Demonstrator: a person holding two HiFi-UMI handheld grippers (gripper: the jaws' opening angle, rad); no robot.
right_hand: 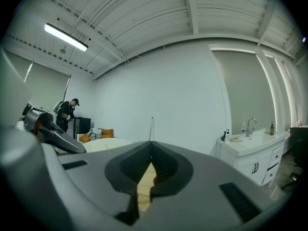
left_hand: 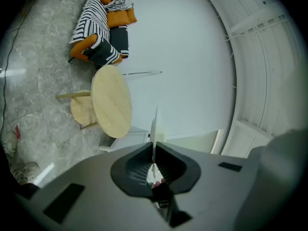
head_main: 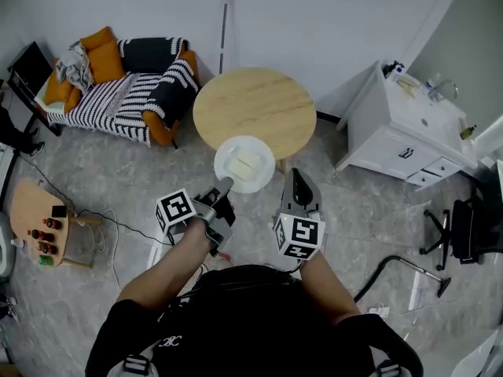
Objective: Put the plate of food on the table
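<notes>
A white plate (head_main: 244,163) with pale yellow food (head_main: 246,164) on it hangs level at the near edge of the round wooden table (head_main: 255,104). My left gripper (head_main: 226,184) is shut on the plate's near rim. In the left gripper view the plate (left_hand: 154,129) shows edge-on as a thin white line clamped between the jaws of the left gripper (left_hand: 154,150), with the table (left_hand: 111,101) beyond. My right gripper (head_main: 295,177) is beside the plate on its right, shut and empty. In its own view the right gripper (right_hand: 150,146) has its jaws together.
A striped sofa (head_main: 126,81) with orange cushions stands at the back left. A white sink cabinet (head_main: 405,128) is at the right, with an office chair (head_main: 464,226) near it. A small wooden side table (head_main: 35,218) and cables lie at the left. A person (right_hand: 65,114) stands far off.
</notes>
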